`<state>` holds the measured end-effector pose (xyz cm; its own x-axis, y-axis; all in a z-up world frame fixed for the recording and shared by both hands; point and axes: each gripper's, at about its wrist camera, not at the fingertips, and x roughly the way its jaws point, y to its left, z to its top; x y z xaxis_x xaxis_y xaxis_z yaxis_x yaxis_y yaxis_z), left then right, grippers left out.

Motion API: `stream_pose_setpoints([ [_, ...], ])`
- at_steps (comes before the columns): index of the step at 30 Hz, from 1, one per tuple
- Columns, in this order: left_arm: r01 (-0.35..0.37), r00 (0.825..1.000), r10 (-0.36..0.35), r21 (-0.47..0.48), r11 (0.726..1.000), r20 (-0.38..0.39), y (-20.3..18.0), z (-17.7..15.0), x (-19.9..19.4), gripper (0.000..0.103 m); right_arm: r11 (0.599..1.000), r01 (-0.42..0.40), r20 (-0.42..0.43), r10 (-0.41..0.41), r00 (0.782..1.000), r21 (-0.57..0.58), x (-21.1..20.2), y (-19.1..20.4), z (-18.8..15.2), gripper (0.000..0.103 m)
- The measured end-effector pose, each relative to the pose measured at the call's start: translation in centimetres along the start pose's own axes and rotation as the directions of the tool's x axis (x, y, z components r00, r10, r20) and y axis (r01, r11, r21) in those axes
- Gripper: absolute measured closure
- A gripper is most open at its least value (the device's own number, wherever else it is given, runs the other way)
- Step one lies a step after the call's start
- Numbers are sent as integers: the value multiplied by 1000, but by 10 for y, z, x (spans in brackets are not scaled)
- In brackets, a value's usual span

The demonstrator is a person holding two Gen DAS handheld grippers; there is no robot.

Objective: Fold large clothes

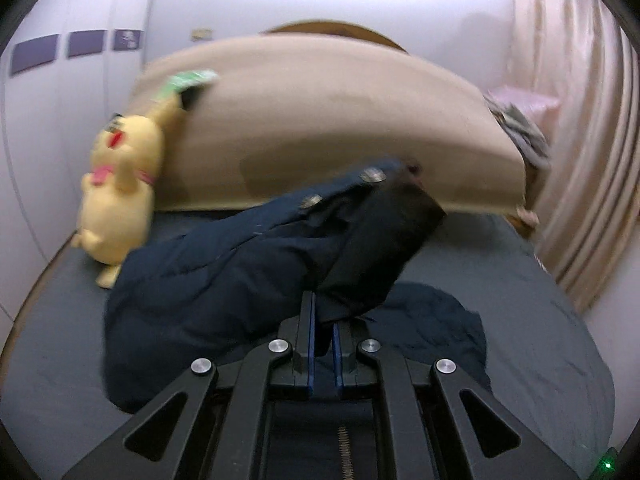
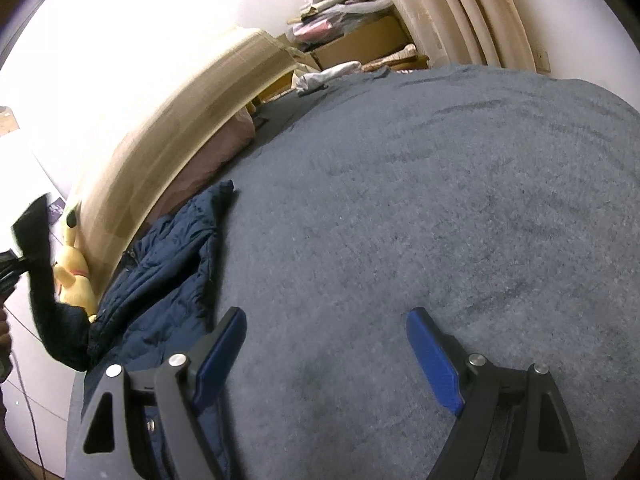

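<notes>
A dark navy quilted jacket point(image 1: 224, 276) with metal snaps lies bunched on the grey-blue bed point(image 1: 540, 320). My left gripper point(image 1: 323, 320) is shut on a dark flap of the jacket and lifts it above the bed. In the right wrist view the jacket point(image 2: 160, 272) lies at the left along the headboard, with the lifted part held at the far left by the left gripper point(image 2: 16, 264). My right gripper point(image 2: 326, 330) is open and empty, low over the bare bed cover point(image 2: 440, 200) just right of the jacket.
A yellow plush toy point(image 1: 120, 188) leans against the tan headboard point(image 1: 320, 120). Curtains point(image 1: 580, 140) hang at the right. Piled clothes and boxes point(image 2: 344, 28) stand beyond the bed's far end. A white wardrobe wall point(image 1: 60, 140) is at the left.
</notes>
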<state>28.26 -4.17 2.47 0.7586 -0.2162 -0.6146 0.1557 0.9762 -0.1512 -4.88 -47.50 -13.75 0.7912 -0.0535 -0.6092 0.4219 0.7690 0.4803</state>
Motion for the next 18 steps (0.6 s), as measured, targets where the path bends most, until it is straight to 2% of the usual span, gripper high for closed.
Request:
stream_pose_setpoints([
  [5, 52, 995, -47, 52, 997, -93, -43, -18, 39, 96, 1000, -16, 15, 16, 1000, 3, 4, -3, -2, 18],
  [8, 64, 984, -52, 71, 995, -168, -58, -27, 65, 93, 1000, -24, 18, 24, 1000, -1, 5, -4, -3, 17],
  [11, 75, 966, -51, 84, 994, -254, -63, -35, 88, 91, 1000, -30, 16, 30, 999, -4, 5, -6, -4, 16],
  [15, 144, 916, -123, 26, 989, -382, -62, -46, 103, 86, 999, -28, 7, 28, 1000, -15, 7, -4, -4, 14],
  [18, 201, 878, -198, -40, 979, -435, -65, -52, 113, 85, 999, -15, 0, 15, 1000, -28, 8, -1, -4, 14],
])
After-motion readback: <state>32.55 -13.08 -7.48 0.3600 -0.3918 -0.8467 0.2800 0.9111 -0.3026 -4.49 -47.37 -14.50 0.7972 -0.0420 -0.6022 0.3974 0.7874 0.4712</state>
